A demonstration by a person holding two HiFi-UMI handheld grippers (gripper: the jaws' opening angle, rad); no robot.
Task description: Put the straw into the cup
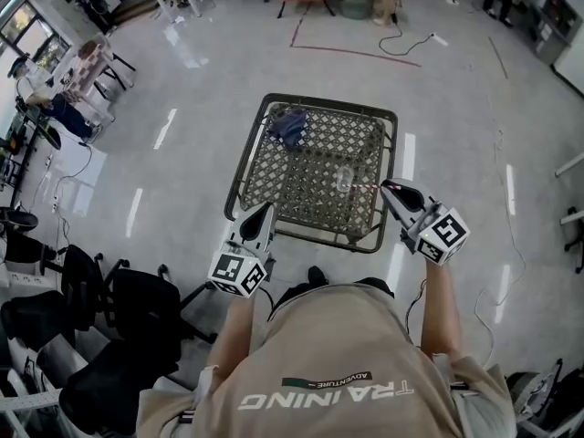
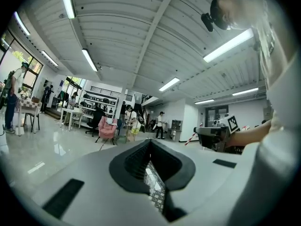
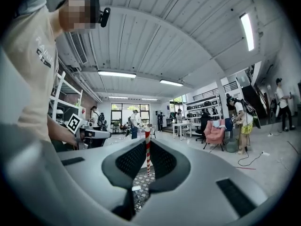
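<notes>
A clear plastic cup (image 1: 343, 179) stands near the middle of a metal lattice table (image 1: 274, 103). My right gripper (image 1: 385, 186) is at the table's right edge, shut on a red-and-white striped straw (image 1: 365, 187) that points left toward the cup and stops short of it. In the right gripper view the straw (image 3: 147, 157) stands upright between the jaws of the right gripper (image 3: 147, 142). My left gripper (image 1: 267, 208) hovers at the table's front left corner with nothing in it. Seen in its own view, the left gripper (image 2: 150, 142) has its jaws closed together.
A crumpled blue cloth (image 1: 290, 126) lies at the table's far left corner. Black office chairs (image 1: 109, 327) stand close on the left. Cables (image 1: 401, 44) run over the shiny floor beyond the table. People sit at a desk (image 1: 64, 80) far left.
</notes>
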